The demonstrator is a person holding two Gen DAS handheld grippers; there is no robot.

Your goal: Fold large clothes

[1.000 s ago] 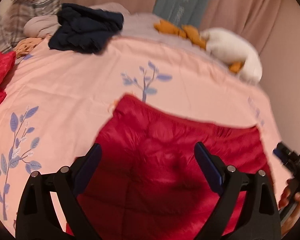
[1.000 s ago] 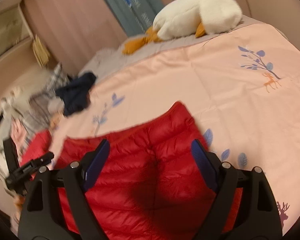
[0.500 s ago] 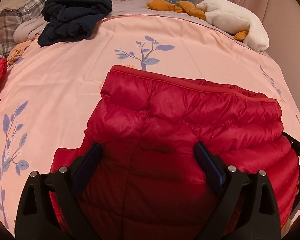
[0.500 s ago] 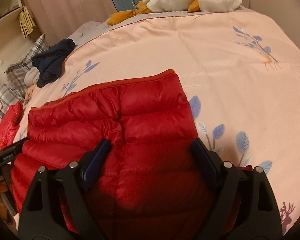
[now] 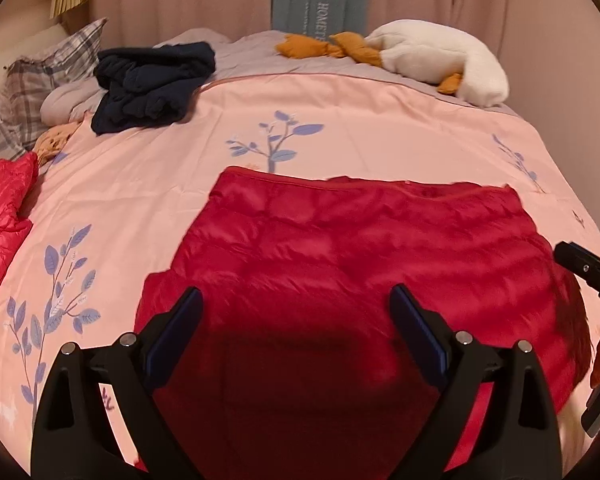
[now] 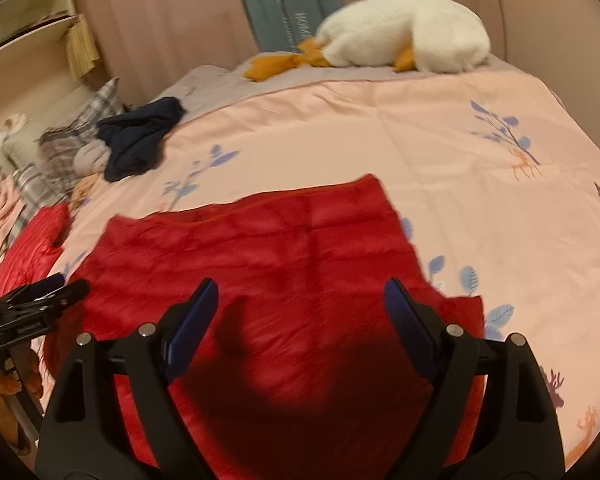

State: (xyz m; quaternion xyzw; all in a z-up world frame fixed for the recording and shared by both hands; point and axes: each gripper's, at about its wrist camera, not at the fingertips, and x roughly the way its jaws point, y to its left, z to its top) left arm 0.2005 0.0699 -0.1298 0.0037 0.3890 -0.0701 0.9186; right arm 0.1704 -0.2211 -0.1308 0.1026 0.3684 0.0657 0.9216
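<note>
**A:** What's under you?

**B:** The biggest thing is the bed, covered by a pink quilt (image 5: 380,120) printed with blue leafy sprigs. On its near part lies the red down jacket (image 5: 360,240), spread flat with its straight hem edge away from me and its near part in shadow.

**A:** And along the far side?

**B:** A white plush goose (image 5: 436,56) with orange feet lies at the far right edge by the curtain. To the left of it sits a crumpled dark navy garment (image 5: 152,80), next to plaid pillows (image 5: 48,76). A second red garment (image 5: 4,208) is bunched at the left edge of the quilt.

**A:** Your tools?

**B:** My left gripper (image 5: 296,312) hangs over the jacket's near part with its jaws spread wide and nothing pinched between them. My right gripper (image 6: 300,300) is over the jacket's right half, jaws just as wide apart, also holding nothing. Whether either fingertip brushes the fabric, I can't tell. From the right camera, my left gripper shows at the jacket's left edge.
</note>
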